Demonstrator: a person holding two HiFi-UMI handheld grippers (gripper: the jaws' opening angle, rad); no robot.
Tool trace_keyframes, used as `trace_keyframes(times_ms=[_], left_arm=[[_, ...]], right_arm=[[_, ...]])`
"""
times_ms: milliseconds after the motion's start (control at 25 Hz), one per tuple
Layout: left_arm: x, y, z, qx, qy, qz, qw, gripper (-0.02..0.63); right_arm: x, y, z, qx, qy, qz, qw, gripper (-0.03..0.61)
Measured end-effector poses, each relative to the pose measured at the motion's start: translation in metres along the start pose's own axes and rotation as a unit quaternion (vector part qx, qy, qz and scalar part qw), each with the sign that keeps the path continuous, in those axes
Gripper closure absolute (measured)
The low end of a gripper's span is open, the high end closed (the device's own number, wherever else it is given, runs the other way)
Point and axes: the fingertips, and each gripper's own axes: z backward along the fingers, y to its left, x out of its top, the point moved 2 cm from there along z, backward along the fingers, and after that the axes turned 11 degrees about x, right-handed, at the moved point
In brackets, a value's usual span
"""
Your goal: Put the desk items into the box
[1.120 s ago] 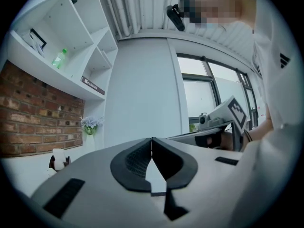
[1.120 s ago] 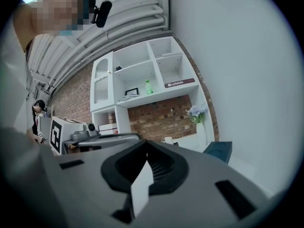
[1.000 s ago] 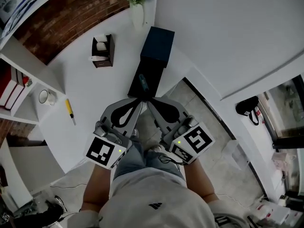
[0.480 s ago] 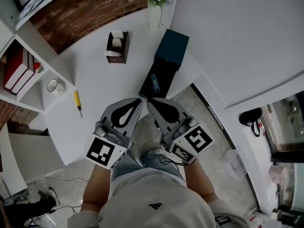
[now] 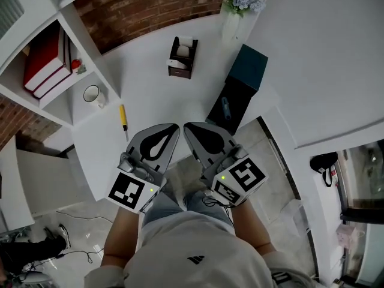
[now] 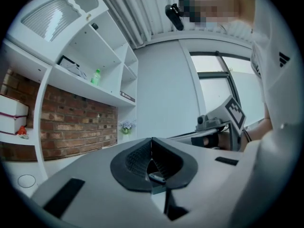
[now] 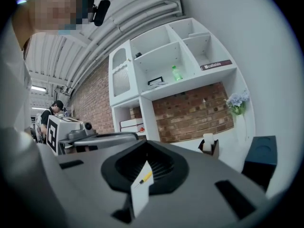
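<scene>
L gripper (image 5: 173, 128) & R gripper (image 5: 188, 127): both clenched tight, nothing betw. jaws, tips side by side over desk (image 5: 150, 83) near edge, just left of box (image 5: 239, 92). Yellow screwdriver (image 5: 123, 116) flat on desk, well left of box, left of L gripper tip, not touching. Brown holder (image 5: 182, 57) left of box, farther back. Blue item (image 5: 225, 108) inside box.

The location is an office-type workroom. In the head view a white desk (image 5: 153, 104) occupies the centre, with a brick wall (image 5: 156, 5) along the top edge. White shelving (image 5: 90, 53) at upper left carries red books (image 5: 45, 65) and a mug (image 5: 91, 93). A flower vase (image 5: 231, 24) and a dark desk organiser (image 5: 182, 59) stand on the desk near the top. The right gripper view shows a person (image 7: 54, 109) at far left.
</scene>
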Motion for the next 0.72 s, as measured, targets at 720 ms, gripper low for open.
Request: trace_keyframes(times_ms=[720], left_arm=[[-0.014,0.152,0.109,0.127,0.018,0.014,0.9916,0.601]], right_arm=[[-0.027,0.071,-0.169,0.102,0.048,-0.002,0.994,0.571]])
